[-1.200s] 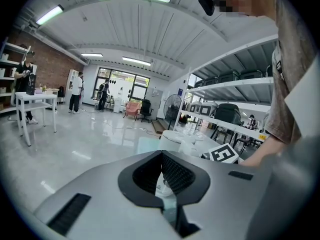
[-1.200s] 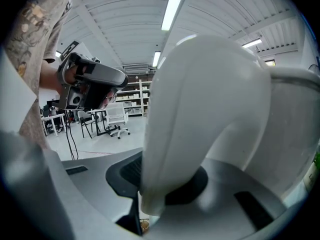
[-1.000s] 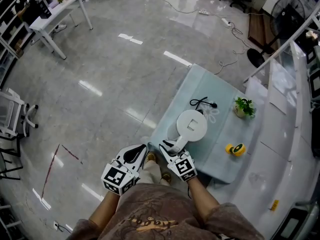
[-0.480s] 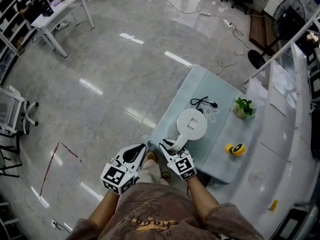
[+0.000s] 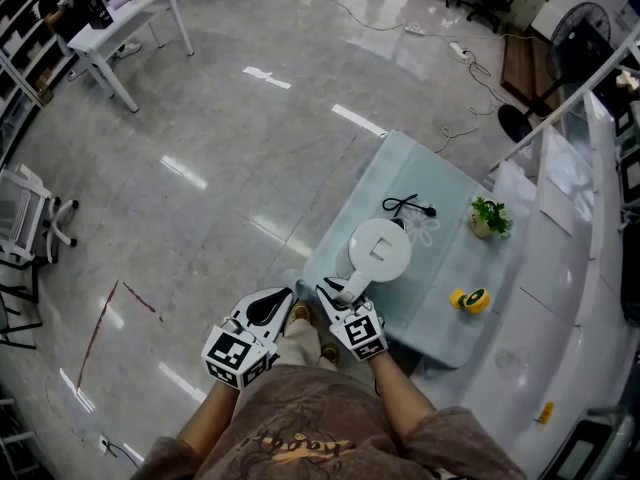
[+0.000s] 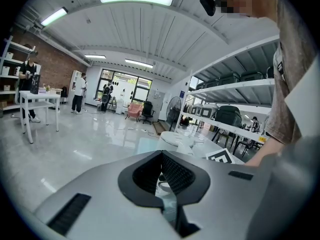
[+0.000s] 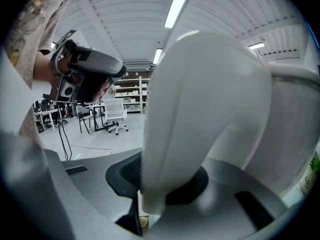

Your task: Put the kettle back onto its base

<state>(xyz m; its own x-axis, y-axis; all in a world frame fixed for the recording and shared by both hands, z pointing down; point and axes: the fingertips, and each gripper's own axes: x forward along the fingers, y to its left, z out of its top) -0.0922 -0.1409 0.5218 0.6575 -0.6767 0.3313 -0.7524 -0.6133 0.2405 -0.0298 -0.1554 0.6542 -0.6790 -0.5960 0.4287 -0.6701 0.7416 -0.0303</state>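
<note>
One tool, the right tool [image 5: 336, 291], pinches the white kettle [image 5: 380, 249] by its handle above the desk [image 5: 450, 268]. The left tool [image 5: 283, 298] hangs pressed together, empty. With the base unseen beneath, seating and release likely remain.

Workshop-like lab: metal shelving [image 6: 227, 90], white worktable [image 5: 125, 13], standing fan [image 5: 575, 33].

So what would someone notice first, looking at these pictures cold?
The white kettle stands out on the pale blue table, with the right tool clamped on its handle. The left tool hangs shut and empty off the table's near left edge, while a small potted plant and a yellow roll sit toward the table's right side.
</note>
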